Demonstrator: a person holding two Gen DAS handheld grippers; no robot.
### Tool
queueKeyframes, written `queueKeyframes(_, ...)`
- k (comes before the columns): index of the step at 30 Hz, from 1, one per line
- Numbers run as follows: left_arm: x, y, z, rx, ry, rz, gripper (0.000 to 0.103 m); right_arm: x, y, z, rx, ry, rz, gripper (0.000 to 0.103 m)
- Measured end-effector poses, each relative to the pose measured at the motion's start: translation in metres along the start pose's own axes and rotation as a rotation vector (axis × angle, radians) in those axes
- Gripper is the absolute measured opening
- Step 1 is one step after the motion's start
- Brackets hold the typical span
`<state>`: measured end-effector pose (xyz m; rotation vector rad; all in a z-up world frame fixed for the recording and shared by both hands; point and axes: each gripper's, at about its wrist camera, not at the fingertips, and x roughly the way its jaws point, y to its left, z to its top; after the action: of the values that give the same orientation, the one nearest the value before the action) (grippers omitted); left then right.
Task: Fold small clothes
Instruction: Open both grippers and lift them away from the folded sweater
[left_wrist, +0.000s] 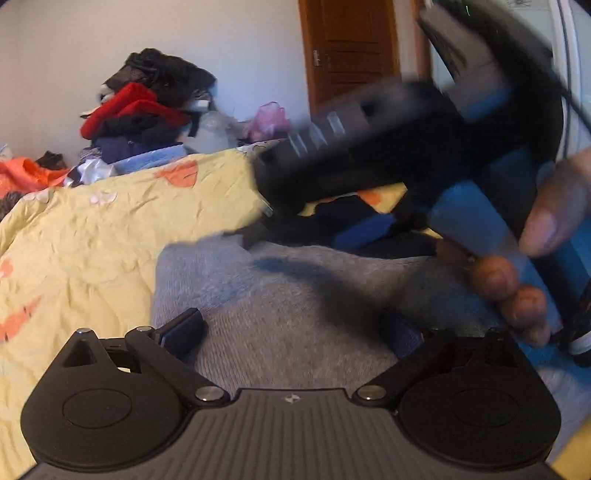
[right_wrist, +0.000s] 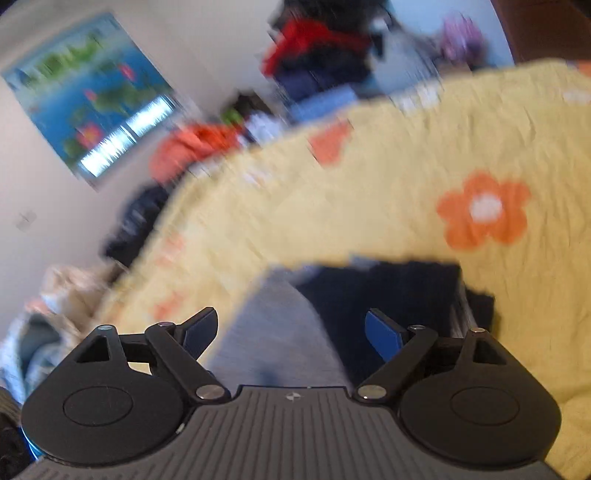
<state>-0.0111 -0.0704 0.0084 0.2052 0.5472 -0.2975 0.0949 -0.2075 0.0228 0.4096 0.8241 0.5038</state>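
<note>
Your left tongs (left_wrist: 291, 332) and right tongs (right_wrist: 291, 332) are both spread, empty, over the grey cloth (left_wrist: 295, 295) on the bed (left_wrist: 92, 229).

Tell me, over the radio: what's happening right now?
Left gripper open, empty. Right gripper open, empty. Grey garment flat on yellow quilt, under both. Dark clothes beside it. Nothing blocking.

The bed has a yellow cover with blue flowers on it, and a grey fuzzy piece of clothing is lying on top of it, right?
Almost. The flowers on the crinkled yellow bed cover are orange with white middles, not blue; the right wrist view shows one clearly. The rest holds: the grey fuzzy garment lies on that cover, as the left wrist view shows.
</note>
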Motion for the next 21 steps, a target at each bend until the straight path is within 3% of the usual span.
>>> queueKeyframes(2,-0.003,0.001,0.001,0.002,0.007,-0.013,0.103,0.004,-0.012,-0.014,-0.078,-0.051,0.013,0.071)
queueKeyframes(5,-0.003,0.002,-0.001,0.006,0.006,-0.018,0.103,-0.009,-0.024,-0.025,-0.064,-0.09,0.024,0.054)
queueKeyframes(9,-0.001,0.003,-0.002,0.006,0.005,-0.02,0.103,-0.015,-0.015,-0.018,-0.106,-0.059,-0.008,0.054)
queueKeyframes(11,-0.001,0.002,-0.002,0.001,0.004,-0.021,0.103,-0.017,-0.001,-0.004,-0.084,-0.055,-0.056,0.064)
queueKeyframes(12,-0.001,0.002,-0.002,0.0,0.004,-0.02,0.103,-0.023,0.006,0.002,-0.081,-0.09,-0.047,0.066)
queueKeyframes(14,0.0,0.001,-0.001,0.002,0.004,-0.017,0.103,-0.027,0.019,0.012,-0.108,-0.129,0.026,0.088)
queueKeyframes(15,0.004,0.003,0.001,0.002,0.005,-0.017,0.103,-0.024,0.027,0.016,-0.123,-0.122,0.037,0.092)
queueKeyframes(18,0.004,0.004,0.001,-0.002,0.003,-0.02,0.103,0.01,0.033,0.019,-0.157,-0.027,-0.019,0.093)
queueKeyframes(20,0.005,0.006,0.001,-0.006,0.002,-0.027,0.103,0.042,0.016,0.01,-0.137,0.065,-0.084,0.093)
queueKeyframes(21,0.006,0.007,0.002,-0.015,0.002,-0.033,0.103,0.041,0.014,0.002,-0.203,-0.004,-0.07,0.094)
